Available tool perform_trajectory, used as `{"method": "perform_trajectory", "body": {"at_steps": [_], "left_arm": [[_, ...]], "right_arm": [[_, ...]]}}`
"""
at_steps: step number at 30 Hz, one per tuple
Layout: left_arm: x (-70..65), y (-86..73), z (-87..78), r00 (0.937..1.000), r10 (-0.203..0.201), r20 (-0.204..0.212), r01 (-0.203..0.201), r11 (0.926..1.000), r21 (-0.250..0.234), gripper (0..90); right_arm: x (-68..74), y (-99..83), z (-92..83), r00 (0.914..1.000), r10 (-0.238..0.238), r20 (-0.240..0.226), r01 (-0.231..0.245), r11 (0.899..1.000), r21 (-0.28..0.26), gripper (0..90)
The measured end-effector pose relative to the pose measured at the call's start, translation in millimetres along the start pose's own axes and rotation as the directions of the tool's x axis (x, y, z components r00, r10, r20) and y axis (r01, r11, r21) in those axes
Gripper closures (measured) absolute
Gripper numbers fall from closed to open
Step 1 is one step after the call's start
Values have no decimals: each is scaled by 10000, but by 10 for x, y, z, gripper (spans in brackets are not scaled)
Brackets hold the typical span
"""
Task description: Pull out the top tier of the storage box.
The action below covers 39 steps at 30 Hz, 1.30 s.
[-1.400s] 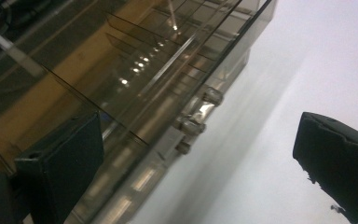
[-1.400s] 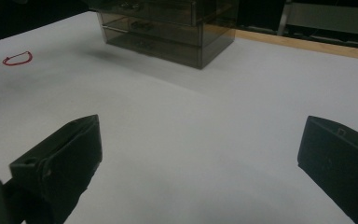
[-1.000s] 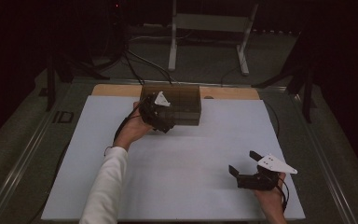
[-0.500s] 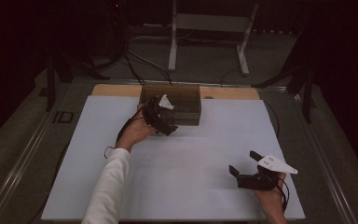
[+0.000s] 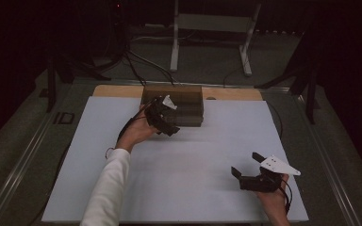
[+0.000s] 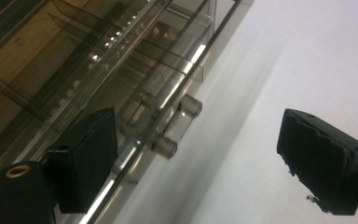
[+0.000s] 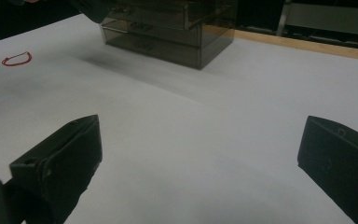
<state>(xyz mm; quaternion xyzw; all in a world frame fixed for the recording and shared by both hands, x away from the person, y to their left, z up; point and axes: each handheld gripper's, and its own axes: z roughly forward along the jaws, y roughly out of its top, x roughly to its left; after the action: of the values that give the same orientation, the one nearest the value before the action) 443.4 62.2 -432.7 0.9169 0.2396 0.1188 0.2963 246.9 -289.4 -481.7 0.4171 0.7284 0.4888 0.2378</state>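
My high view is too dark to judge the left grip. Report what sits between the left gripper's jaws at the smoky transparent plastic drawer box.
Observer: The left gripper has open jaws that have just been closing. Two clear cylindrical knobs on the smoky transparent plastic drawer box lie between them, and neither pad is touching them.
Operator: Give the right gripper's state.
Observer: The right gripper has its jaws wide open, with only the bare white sheet between them.
Operator: Name anything else on that sheet.
Observer: A small red loop lies on it, at the far left of the right gripper view.
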Motion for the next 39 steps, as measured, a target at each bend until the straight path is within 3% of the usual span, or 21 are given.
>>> {"method": "perform_trajectory", "body": {"at_steps": [5,8,11,15,16,18,19,21,39], "left_arm": [[-34,69,70,9999,83,-69,-81,9996,255,166],[-86,99,135,9987,396,-335,-375,9974,609,166],[-96,102,171,9988,307,-383,-277,9967,769,171],[-92,100,184,9969,238,-747,-181,9970,755,311],[-90,101,181,9961,219,-854,-156,9972,737,311],[-89,102,181,9941,306,-1038,-220,9964,824,390],[-84,102,178,9924,386,-1168,-276,9951,944,494],[-76,101,171,9898,453,-1353,-316,9943,1021,557],[-127,105,152,9900,640,-1254,-496,9921,1150,583]], "right_arm": [[-6,0,-7,10000,-2,7,2,10000,-21,0],[-9,0,-9,10000,18,6,-18,10000,-34,0],[-7,0,-10,10000,7,7,-7,10000,-30,0],[-7,0,-9,10000,6,7,-6,10000,-30,0],[-7,0,-10,10000,6,7,-6,10000,-29,0],[-8,-1,-9,10000,17,-1,-17,10000,-28,0],[-6,-1,-7,10000,-4,-5,4,10000,-17,0],[-2,0,-6,10000,-28,-14,28,10000,-27,0],[-7,-1,-9,10000,1,12,-1,10000,-19,0]]}}
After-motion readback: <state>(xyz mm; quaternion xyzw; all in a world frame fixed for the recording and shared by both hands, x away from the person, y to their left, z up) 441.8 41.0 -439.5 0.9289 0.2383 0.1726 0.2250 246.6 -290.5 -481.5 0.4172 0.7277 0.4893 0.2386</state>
